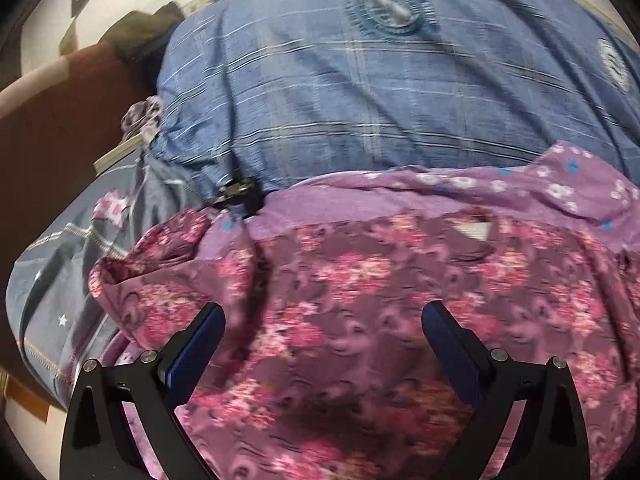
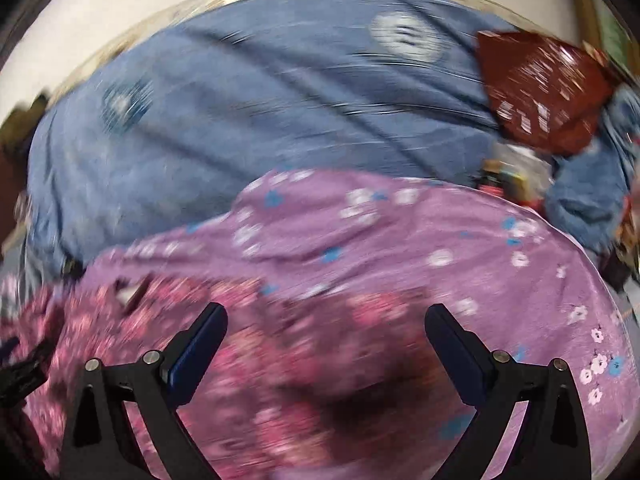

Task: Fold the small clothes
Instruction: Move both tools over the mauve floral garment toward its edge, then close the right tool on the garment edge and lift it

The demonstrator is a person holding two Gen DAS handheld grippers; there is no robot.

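A small garment in dark purple cloth with pink flowers (image 1: 360, 300) lies spread on a lilac sheet with white and blue blossoms (image 1: 560, 184). Its neck label (image 1: 472, 230) shows near its far edge. My left gripper (image 1: 323, 316) hovers open above the garment's middle, with nothing between its fingers. In the right wrist view the same flowered garment (image 2: 224, 344) fills the lower left, blurred by motion, on the lilac sheet (image 2: 420, 248). My right gripper (image 2: 326, 318) is open over the garment's right part, and its blue pads (image 2: 200, 352) hold nothing.
A blue checked bedspread (image 1: 380, 80) covers the bed behind the sheet. A grey patterned cloth (image 1: 80, 248) hangs at the left, beside a brown headboard or sofa (image 1: 60, 120). A dark red printed cloth (image 2: 544, 88) and small cluttered items (image 2: 512, 176) lie at the far right.
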